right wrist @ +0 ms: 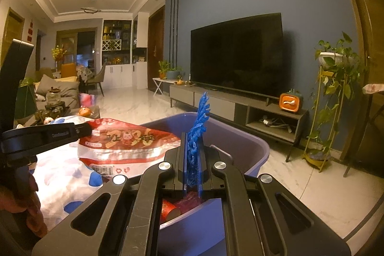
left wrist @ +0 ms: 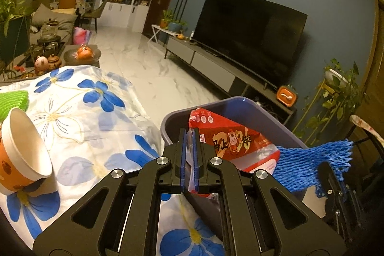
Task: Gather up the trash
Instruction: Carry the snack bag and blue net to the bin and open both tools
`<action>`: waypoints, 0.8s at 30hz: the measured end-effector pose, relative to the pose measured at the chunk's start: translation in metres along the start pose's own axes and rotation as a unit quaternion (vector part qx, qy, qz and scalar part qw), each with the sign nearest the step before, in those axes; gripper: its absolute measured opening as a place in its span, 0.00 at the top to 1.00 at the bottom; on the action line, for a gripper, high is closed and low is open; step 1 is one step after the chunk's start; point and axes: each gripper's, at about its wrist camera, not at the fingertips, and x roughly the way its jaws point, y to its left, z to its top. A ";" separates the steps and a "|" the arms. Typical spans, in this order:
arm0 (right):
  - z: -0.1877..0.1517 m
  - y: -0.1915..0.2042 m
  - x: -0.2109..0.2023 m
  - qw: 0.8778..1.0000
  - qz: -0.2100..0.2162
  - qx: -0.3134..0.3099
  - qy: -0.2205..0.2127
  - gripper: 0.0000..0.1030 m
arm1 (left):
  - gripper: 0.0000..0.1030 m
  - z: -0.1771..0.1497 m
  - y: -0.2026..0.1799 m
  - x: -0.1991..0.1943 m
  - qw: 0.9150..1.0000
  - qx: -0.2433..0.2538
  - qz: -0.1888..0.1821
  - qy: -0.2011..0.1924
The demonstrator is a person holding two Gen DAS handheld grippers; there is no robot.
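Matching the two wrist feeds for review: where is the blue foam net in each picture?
Left wrist: blue foam net at lower right, clamped by the right gripper.
Right wrist: bottom centre, upright in that gripper.
Shared landmark: the purple bin just beyond it.

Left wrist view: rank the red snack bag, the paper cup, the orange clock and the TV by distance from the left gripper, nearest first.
1. Red snack bag, clamped in the left gripper, over the bin.
2. Paper cup, lying left on the floral cloth.
3. Orange clock, on the TV stand's near end.
4. TV, farther back.
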 end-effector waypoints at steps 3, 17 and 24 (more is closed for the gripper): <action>-0.001 -0.003 0.004 1.000 0.010 0.005 0.005 0.93 | 0.97 -0.002 -0.004 0.002 1.000 0.009 -0.005 0.003; -0.004 -0.012 0.014 0.999 0.036 0.020 0.021 0.93 | 0.91 -0.005 -0.007 0.005 1.000 0.016 -0.022 0.016; -0.005 -0.016 0.017 0.998 0.045 0.025 0.028 0.93 | 0.70 -0.003 -0.002 0.002 0.999 0.002 -0.047 0.014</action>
